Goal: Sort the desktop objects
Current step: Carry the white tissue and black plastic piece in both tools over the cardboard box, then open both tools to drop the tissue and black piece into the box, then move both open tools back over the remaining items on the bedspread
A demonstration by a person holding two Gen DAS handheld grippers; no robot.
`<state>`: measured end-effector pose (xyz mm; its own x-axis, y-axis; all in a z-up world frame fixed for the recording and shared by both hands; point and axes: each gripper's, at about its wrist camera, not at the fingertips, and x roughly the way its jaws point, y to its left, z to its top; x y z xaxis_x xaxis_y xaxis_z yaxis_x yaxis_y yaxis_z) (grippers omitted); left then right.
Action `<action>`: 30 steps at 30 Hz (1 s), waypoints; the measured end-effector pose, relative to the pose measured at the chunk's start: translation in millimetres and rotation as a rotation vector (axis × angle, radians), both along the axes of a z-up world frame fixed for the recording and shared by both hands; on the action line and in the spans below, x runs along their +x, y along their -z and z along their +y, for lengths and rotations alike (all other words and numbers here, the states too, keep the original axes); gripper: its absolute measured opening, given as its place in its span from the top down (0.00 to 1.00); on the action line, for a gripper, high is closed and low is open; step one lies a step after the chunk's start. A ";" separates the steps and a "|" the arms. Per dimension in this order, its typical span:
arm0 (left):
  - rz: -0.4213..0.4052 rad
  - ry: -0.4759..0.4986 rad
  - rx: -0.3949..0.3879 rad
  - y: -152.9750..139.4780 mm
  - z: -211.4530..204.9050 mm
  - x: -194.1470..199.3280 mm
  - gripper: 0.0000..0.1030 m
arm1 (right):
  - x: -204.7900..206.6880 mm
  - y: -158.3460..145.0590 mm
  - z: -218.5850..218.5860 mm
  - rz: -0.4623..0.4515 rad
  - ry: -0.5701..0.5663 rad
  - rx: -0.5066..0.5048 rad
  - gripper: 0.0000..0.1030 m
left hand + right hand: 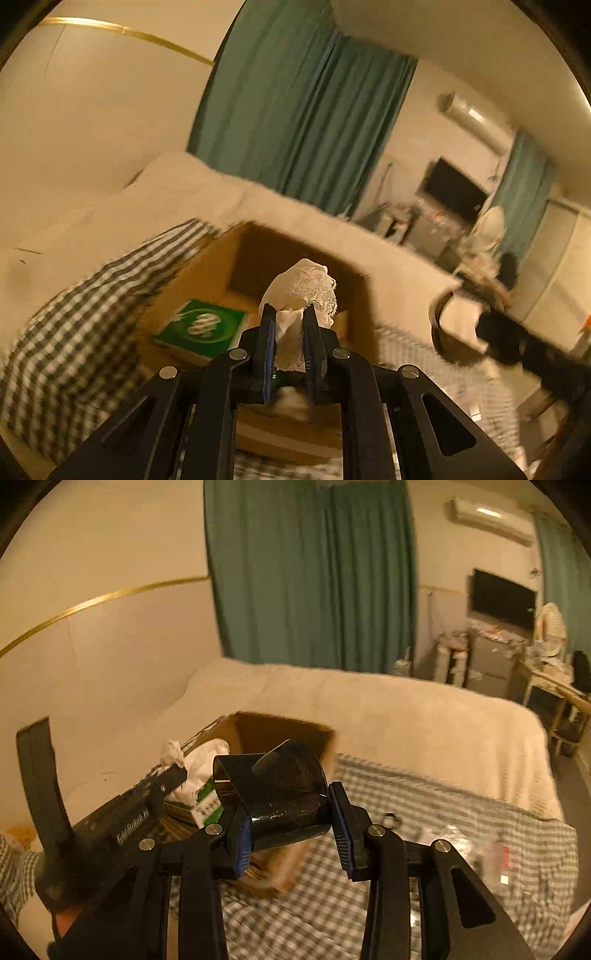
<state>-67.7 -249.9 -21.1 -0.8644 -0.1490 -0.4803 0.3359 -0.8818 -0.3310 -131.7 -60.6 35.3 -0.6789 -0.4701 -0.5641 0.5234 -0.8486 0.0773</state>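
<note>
The left tongs (289,325) pinch a crumpled tissue (301,291); the right tongs (290,823) clamp a dark cup (284,794) lying on its side. Just past both, lower down on the bed (406,716), the open box (236,258) waits, the left pair nearer its mouth.

My left tool (289,318) hangs over the cardboard box (295,254), whose open top is clear except for a green packet (201,326) on its floor at the left. My right tool (291,812), carrying a dark plastic cup (284,794), crowds in just beside it. The checked cloth (406,834) to the right lies mostly bare, with small clutter (469,845) at its far right.
</note>
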 end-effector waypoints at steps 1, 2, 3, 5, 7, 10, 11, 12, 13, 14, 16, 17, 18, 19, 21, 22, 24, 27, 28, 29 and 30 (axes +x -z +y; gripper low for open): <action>-0.027 -0.004 -0.001 11.0 -6.2 -6.4 0.87 | -8.4 6.1 -10.3 -0.023 -0.003 0.005 0.65; -0.041 0.000 0.003 17.4 -8.9 -10.7 0.87 | -20.0 14.8 -22.4 -0.058 -0.006 0.009 0.65; -0.051 0.005 0.009 24.5 -11.7 -15.9 0.87 | -28.3 22.1 -30.7 -0.089 -0.007 0.007 0.65; -0.074 0.017 -0.001 35.7 -13.6 -26.1 0.87 | -45.7 35.4 -44.6 -0.137 0.000 0.003 0.65; -0.081 0.033 0.005 43.1 -14.1 -33.2 0.87 | -56.6 47.2 -56.6 -0.151 0.009 0.022 0.65; -0.100 0.048 -0.003 47.0 -12.8 -38.7 0.72 | -70.1 58.7 -69.1 -0.177 -0.006 0.028 0.64; -0.114 0.038 -0.009 47.8 -12.5 -39.4 0.49 | -69.9 61.8 -71.6 -0.186 -0.014 0.031 0.60; -0.126 0.028 -0.009 48.1 -12.6 -39.5 0.36 | -71.6 64.1 -73.3 -0.193 -0.014 0.039 0.53; -0.116 0.007 -0.010 45.1 -13.1 -35.8 0.22 | -70.1 63.7 -74.1 -0.182 0.006 0.052 0.36; -0.099 -0.004 -0.011 42.6 -12.6 -31.8 0.18 | -67.0 61.1 -73.1 -0.165 0.022 0.057 0.30; -0.083 0.001 -0.015 35.6 -10.4 -26.5 0.18 | -58.0 54.1 -67.3 -0.127 0.039 0.043 0.29; -0.089 0.007 -0.020 32.4 -8.4 -25.0 0.18 | -55.6 50.7 -62.1 -0.123 0.042 0.036 0.29; -0.090 0.013 -0.029 27.7 -4.6 -21.9 0.18 | -52.1 46.6 -55.7 -0.119 0.048 0.028 0.29; -0.085 0.018 -0.040 22.0 1.0 -18.0 0.18 | -46.4 40.3 -45.1 -0.110 0.056 0.014 0.29; -0.087 0.033 -0.053 12.8 10.6 -13.4 0.18 | -35.9 27.0 -26.6 -0.097 0.069 -0.001 0.29; -0.090 0.047 -0.056 6.3 18.9 -11.8 0.18 | -29.5 20.5 -10.8 -0.086 0.089 -0.008 0.29; -0.086 0.066 -0.061 -4.2 33.6 -7.4 0.17 | -24.2 8.4 17.3 -0.065 0.129 -0.021 0.29; -0.089 0.080 -0.083 -20.5 71.0 -2.5 0.10 | -7.4 -6.5 64.9 -0.039 0.200 -0.039 0.29; -0.087 0.088 -0.095 -23.6 87.0 -1.4 0.06 | -0.1 -9.4 83.6 -0.028 0.228 -0.040 0.29; -0.084 0.094 -0.103 -25.5 99.9 -0.4 0.04 | 3.3 -11.1 95.9 -0.019 0.251 -0.037 0.29; -0.085 0.103 -0.111 -24.9 115.8 0.1 0.04 | 9.6 -11.2 111.5 -0.007 0.281 -0.031 0.29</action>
